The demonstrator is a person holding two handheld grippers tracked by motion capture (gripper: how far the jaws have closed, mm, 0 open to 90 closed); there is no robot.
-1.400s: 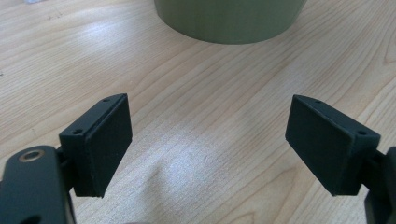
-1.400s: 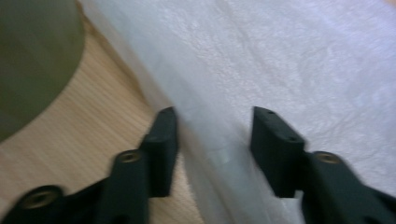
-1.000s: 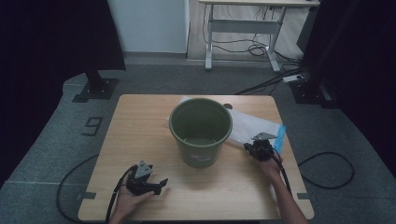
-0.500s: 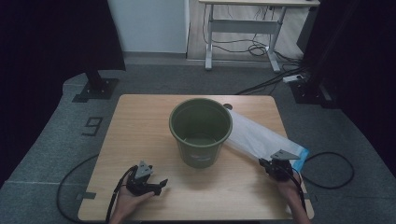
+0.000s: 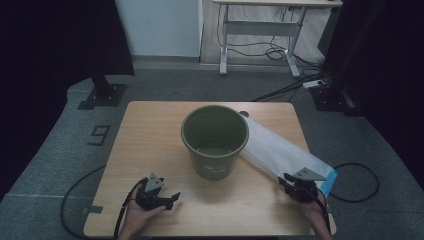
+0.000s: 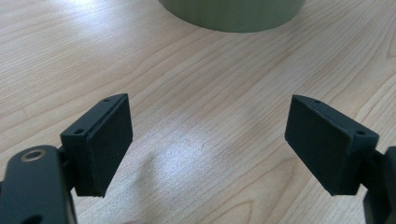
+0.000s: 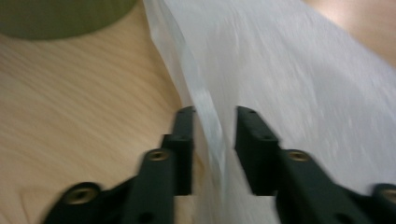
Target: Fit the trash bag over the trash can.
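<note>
One green bucket [image 5: 215,141] stands upright mid-bench, nothing visible inside. Beside it, a white plastic bag [image 5: 280,152] stretches flat toward the bench [image 5: 150,130] right edge. The right gripper [image 5: 298,186] has just opened, with a bag fold loose between its jaws. The left gripper [image 5: 159,196] rests apart near the front edge, holding nothing. Grey carpet surrounds the bench.

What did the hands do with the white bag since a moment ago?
The right gripper pulled the white bag away from the green bucket toward the table's near right corner, stretching it out flat. Its jaws have just been opening; the bag's edge now sits loosely between them. The left gripper stayed put, open and empty, and the bucket did not move.
</note>
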